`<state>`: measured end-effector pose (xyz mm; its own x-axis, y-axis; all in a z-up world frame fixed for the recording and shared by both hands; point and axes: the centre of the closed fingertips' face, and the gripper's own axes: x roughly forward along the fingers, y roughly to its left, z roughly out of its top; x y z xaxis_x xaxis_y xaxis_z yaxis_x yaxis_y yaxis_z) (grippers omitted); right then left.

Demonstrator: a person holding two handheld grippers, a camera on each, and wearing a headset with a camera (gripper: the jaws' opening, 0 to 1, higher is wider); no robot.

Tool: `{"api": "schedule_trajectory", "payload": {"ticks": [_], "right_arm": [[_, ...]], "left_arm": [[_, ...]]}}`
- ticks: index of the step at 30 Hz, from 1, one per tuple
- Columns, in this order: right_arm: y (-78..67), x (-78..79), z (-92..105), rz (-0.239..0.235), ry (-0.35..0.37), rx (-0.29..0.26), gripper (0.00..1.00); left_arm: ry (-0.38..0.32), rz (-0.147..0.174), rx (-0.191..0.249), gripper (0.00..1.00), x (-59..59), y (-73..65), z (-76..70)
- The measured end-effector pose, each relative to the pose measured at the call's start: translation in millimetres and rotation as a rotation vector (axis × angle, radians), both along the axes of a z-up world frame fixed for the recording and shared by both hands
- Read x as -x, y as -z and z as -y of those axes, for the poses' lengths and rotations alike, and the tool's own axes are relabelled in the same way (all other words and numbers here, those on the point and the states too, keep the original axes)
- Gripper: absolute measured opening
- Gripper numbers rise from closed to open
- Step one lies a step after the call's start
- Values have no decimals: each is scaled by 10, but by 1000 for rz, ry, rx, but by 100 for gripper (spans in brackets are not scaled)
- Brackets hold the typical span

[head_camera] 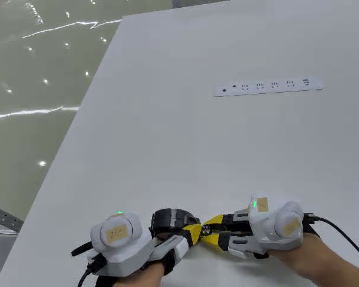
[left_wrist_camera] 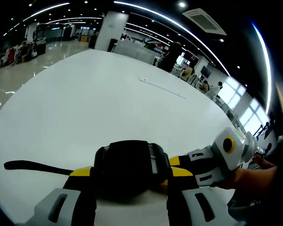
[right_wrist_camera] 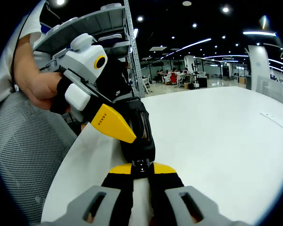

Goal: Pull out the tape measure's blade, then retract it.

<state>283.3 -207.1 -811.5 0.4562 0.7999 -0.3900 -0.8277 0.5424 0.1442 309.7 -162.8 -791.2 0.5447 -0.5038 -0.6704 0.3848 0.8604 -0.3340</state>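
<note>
left gripper view: left gripper (left_wrist_camera: 129,173) jaws clamped round black tape measure (left_wrist_camera: 127,162), strap (left_wrist_camera: 33,165) trailing left; grip unclear in head view. right gripper view: right gripper (right_wrist_camera: 141,168) pinched on blade hook (right_wrist_camera: 140,163) at case mouth. tape measure bottom centre of head view on white table (head_camera: 185,149), mouth facing right. blade length hard to make out.

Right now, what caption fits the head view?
Left gripper holds the black tape measure while the right gripper pinches its blade tip.
</note>
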Motion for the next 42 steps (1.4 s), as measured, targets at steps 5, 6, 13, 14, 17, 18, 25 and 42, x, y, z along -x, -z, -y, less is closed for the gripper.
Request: {"api": "schedule_trajectory", "payload": {"ticks": [5, 6, 13, 14, 17, 18, 25, 42], "right_arm": [[2, -9, 6, -8, 4, -7, 12], [2, -8, 6, -8, 4, -8, 12], [5, 1, 0, -5, -3, 15, 14], [10, 2, 1, -6, -1, 17, 14], [21, 5, 4, 1, -3, 31, 14], [19, 2, 3, -4, 0, 29, 14], [-4, 41, 0, 3, -4, 44, 18], [-206, 149, 168, -43, 72, 24, 32]], "left_arm": [[-1, 7, -2, 57, -4, -4, 1], [0, 8, -5, 58, -4, -5, 2], [9, 19, -19, 59, -2, -12, 3], [11, 18, -16, 59, -3, -13, 2], [19, 13, -9, 59, -3, -20, -2], [17, 13, -4, 59, -1, -25, -5], [16, 15, 14, 59, -5, -75, -29], [161, 56, 41, 65, 38, -287, 31]]}}
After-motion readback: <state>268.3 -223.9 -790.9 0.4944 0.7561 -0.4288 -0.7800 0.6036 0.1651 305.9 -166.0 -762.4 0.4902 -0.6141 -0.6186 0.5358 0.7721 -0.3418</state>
